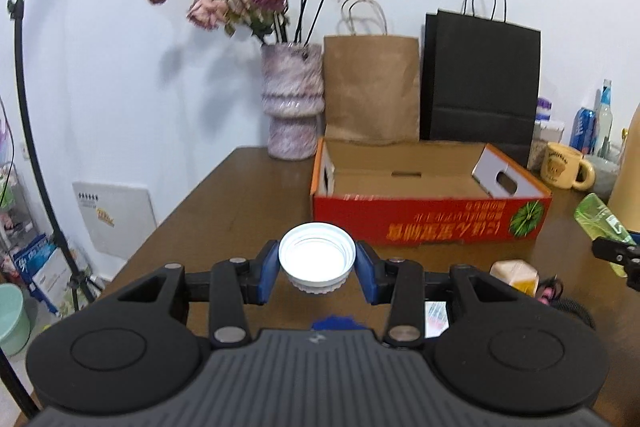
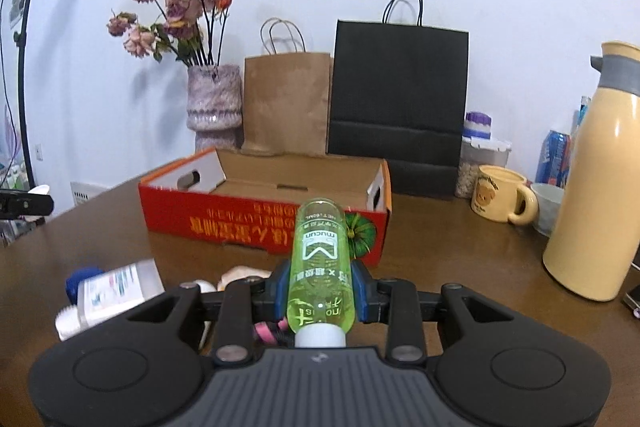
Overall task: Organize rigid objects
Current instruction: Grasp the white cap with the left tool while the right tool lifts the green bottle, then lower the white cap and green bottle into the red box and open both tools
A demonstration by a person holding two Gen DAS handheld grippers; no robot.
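Left claw [image 1: 317, 269]: clamped on a white screw lid [image 1: 317, 257], open side up, held above the worktop [image 1: 224, 195]. Right claw [image 2: 320, 291]: clamped on a green bottle [image 2: 320, 267], cap toward the camera, base pointing at the red carton [image 2: 264, 223]. Carton: open, apparently empty, just ahead of both. Step judged: carry phase. Next: bring each item over the carton rim, then release.

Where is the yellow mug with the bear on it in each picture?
Left wrist view: the yellow mug stands at the far right, just right of the red box, near the black paper bag.
Right wrist view: the mug is right of centre, between the red box and the tall cream flask.
Shared landmark: the black paper bag against the wall.
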